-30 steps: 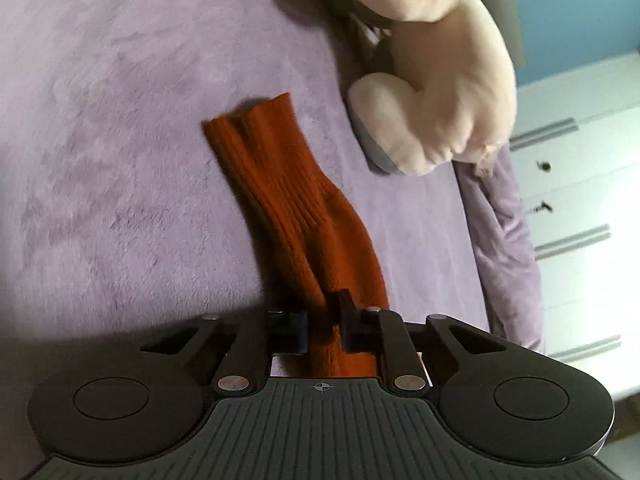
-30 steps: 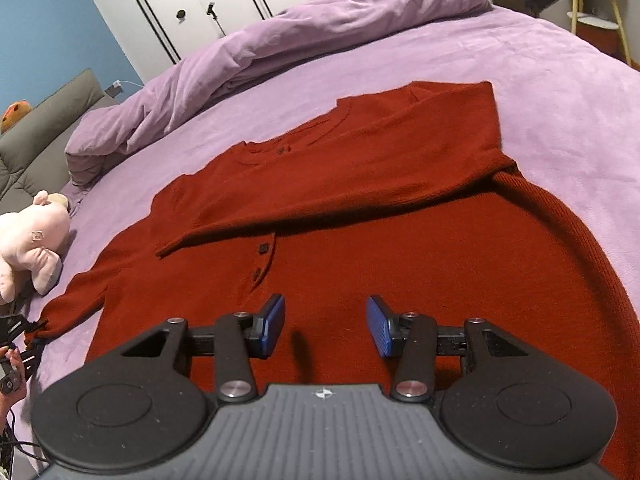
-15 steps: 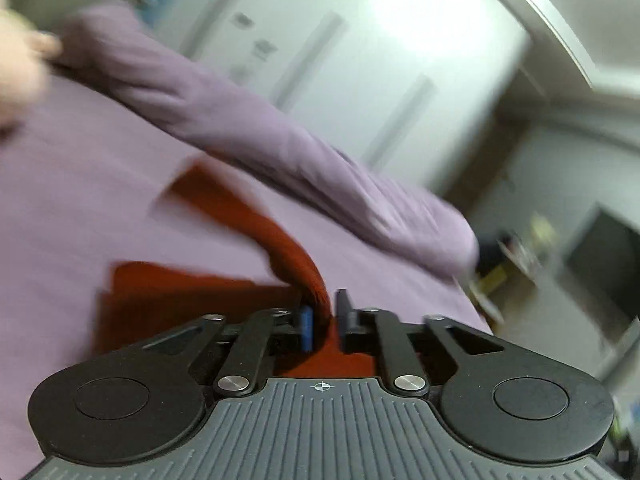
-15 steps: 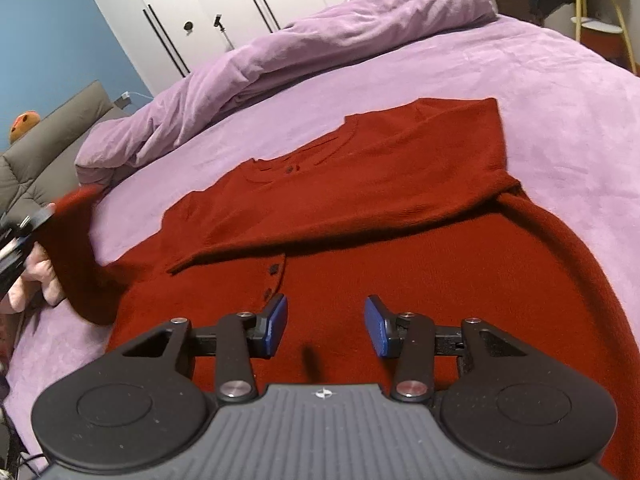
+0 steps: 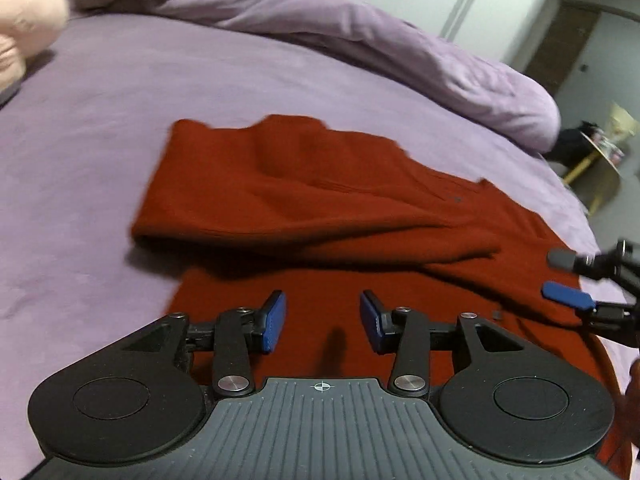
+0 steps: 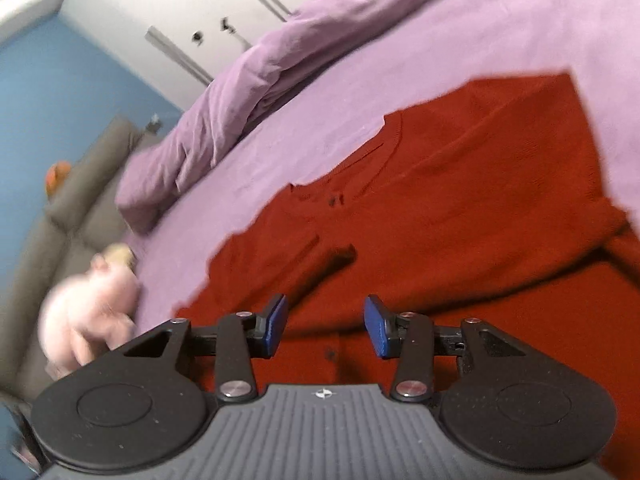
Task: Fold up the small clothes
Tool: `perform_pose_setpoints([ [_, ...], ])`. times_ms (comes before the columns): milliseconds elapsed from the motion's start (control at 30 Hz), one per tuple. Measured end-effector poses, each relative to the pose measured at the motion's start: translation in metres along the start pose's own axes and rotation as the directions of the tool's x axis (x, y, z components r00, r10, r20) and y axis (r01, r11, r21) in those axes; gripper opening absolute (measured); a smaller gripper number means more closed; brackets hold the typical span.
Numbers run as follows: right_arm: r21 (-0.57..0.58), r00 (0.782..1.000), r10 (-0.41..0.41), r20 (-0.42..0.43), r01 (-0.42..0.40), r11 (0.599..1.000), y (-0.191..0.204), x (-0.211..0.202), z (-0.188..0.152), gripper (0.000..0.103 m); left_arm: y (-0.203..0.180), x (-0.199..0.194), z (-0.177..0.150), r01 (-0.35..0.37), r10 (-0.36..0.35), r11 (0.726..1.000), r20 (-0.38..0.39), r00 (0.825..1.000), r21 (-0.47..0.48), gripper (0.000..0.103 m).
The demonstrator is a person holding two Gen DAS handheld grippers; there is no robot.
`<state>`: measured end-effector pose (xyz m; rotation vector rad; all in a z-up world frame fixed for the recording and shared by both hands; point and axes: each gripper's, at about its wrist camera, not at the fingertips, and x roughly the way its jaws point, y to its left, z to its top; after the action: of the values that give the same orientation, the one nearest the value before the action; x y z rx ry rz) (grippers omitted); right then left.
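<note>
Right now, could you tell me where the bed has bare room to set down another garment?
Bare bedspread lies left of the red sweater, bordered by the pink plush toy and the bunched duvet. The right edge is crowded: the right tool hovers there.

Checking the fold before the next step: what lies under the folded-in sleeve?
The sweater's own red front lies under the sleeve; the covered part is hidden. Purple bedspread surrounds it.

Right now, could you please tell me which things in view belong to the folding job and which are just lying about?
Part of the job:
- red cardigan, both sleeves folded across its body
- left gripper, jaws apart, empty
- right gripper, jaws apart, empty

Just lying about:
- pink plush toy
- rumpled purple duvet
- grey sofa
</note>
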<state>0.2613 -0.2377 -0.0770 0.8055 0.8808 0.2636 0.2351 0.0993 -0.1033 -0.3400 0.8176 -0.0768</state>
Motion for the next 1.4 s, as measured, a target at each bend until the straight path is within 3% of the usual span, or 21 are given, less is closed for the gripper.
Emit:
perform_pose_setpoints([
  [100,0.109,0.999,0.021,-0.042,-0.016,0.994,-0.003,0.025,0.016,0.046,0.009,-0.006,0.0,-0.014,0.014,0.999,-0.007,1.0,-0.029,0.046],
  [233,0.208,0.994,-0.026,-0.109,0.049,0.977,-0.006,0.055,0.024,0.046,0.017,-0.01,0.011,0.005,-0.004,0.998,0.007,1.0,-0.068,0.047],
  [333,0.231,0.993,-0.071,-0.097,0.092,0.969,-0.005,0.062,0.027,0.045,0.019,-0.013,0.02,0.023,-0.023,0.997,0.009,1.0,-0.076,0.049],
  [467,0.213,0.986,-0.129,-0.108,0.15,0.966,0.001,0.075,0.028,0.03,0.019,-0.013,0.026,0.021,-0.021,0.998,0.001,1.0,-0.067,0.051],
  [500,0.182,0.983,-0.142,-0.119,0.163,0.97,0.004,0.079,0.029,0.01,0.019,-0.013,0.026,0.019,-0.02,0.998,-0.004,1.0,-0.068,0.051],
  [600,0.062,0.991,-0.109,-0.079,0.114,0.992,0.014,0.07,0.035,0.007,0.019,-0.017,0.029,0.01,-0.009,0.998,0.023,1.0,-0.058,0.051],
  [667,-0.034,1.0,0.016,0.008,-0.016,0.999,0.021,0.05,0.035,0.007,0.019,-0.02,0.033,0.001,0.001,0.999,0.049,0.999,-0.048,0.051],
  [733,-0.164,0.985,0.162,0.059,-0.15,0.975,0.021,0.029,0.03,0.008,0.02,-0.02,0.04,0.004,-0.001,0.999,0.06,0.998,-0.047,0.051],
  [767,-0.225,0.983,0.175,0.06,-0.158,0.962,0.019,0.02,0.026,0.008,0.02,-0.019,0.042,0.005,-0.002,0.999,0.065,0.998,-0.049,0.051],
  [833,-0.256,0.995,0.094,0.028,-0.084,0.963,0.008,0.016,0.022,0.013,0.02,-0.014,0.046,0.012,-0.009,0.999,0.072,0.997,-0.045,0.051],
  [900,-0.236,1.0,-0.007,0.005,0.008,0.972,-0.009,0.014,0.018,0.015,0.021,-0.004,0.048,0.008,-0.005,0.999,0.055,0.998,-0.051,0.051],
  [967,-0.188,0.999,-0.032,-0.019,0.028,0.982,-0.024,0.012,0.015,0.022,0.023,0.007,0.047,0.027,-0.026,0.998,0.013,1.0,-0.056,0.051],
  [1033,-0.121,1.0,-0.011,-0.027,0.008,0.993,-0.033,0.011,0.015,0.035,0.024,0.02,0.041,0.037,-0.04,0.998,-0.052,0.998,-0.054,0.051],
  [1133,-0.013,0.999,0.039,-0.026,-0.039,0.999,-0.04,0.018,0.022,0.039,0.023,0.026,0.028,0.064,-0.067,0.998,-0.099,0.993,-0.027,0.051],
  [1300,0.159,0.995,0.081,-0.052,-0.072,0.985,-0.045,0.04,0.026,0.04,0.014,0.016,0.013,0.092,-0.083,0.992,-0.099,0.992,0.087,0.051],
  [1400,0.194,0.997,0.051,-0.065,-0.037,0.98,-0.039,0.05,0.029,0.04,0.01,0.014,0.007,0.092,-0.078,0.986,-0.099,0.992,0.141,0.052],
])
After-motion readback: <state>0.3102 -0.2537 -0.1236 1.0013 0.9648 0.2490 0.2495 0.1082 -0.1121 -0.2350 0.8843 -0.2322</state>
